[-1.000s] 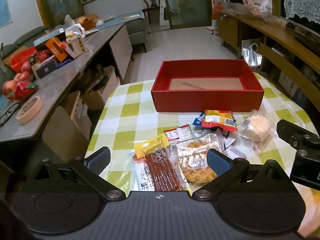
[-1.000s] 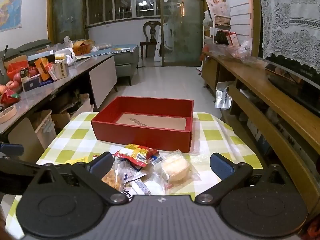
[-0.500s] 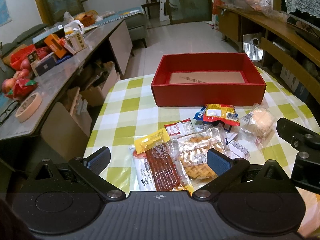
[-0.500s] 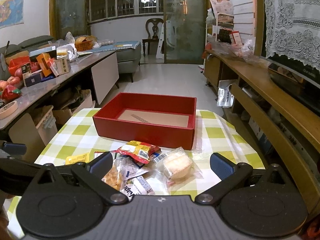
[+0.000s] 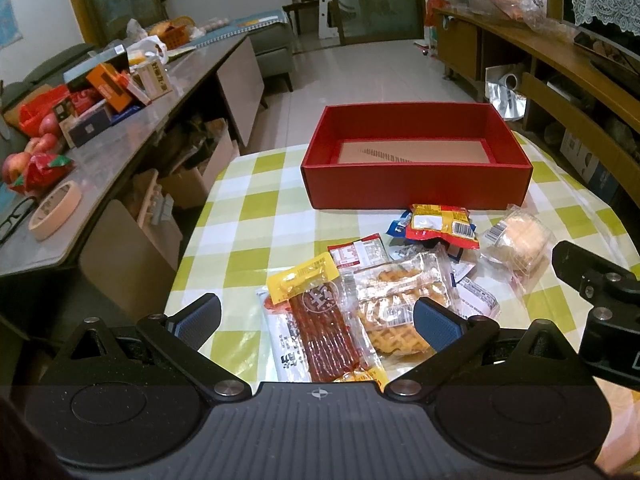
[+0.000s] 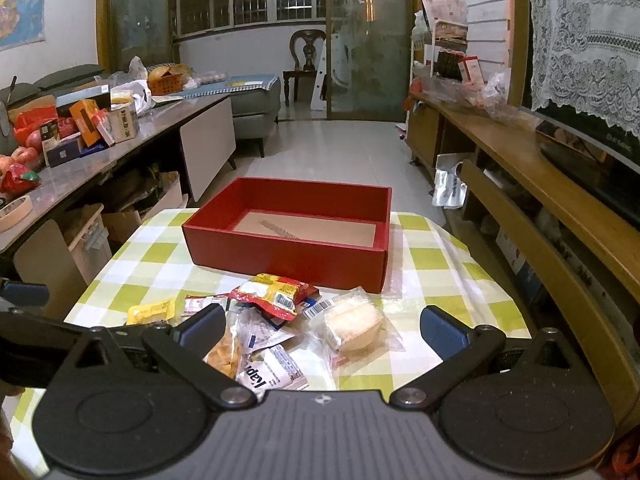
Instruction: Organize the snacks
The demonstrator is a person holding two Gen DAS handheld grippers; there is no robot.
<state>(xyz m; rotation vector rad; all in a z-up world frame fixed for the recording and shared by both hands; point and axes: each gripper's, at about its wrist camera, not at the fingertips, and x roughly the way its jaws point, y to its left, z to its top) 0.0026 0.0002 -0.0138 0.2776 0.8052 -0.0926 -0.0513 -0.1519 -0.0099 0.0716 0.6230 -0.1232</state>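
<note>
red box (image 5: 416, 184) sits ahead of both claws with nothing in it but its cardboard floor — so i'd say nothing's sorted yet. whole snack pile (image 5: 384, 280) lies loose on the checked cloth between box and claws: crinkly clear and foil packets, overlapping. left gripper (image 5: 318, 318) and right gripper (image 6: 322, 326) both spread wide, holding nothing.
</note>
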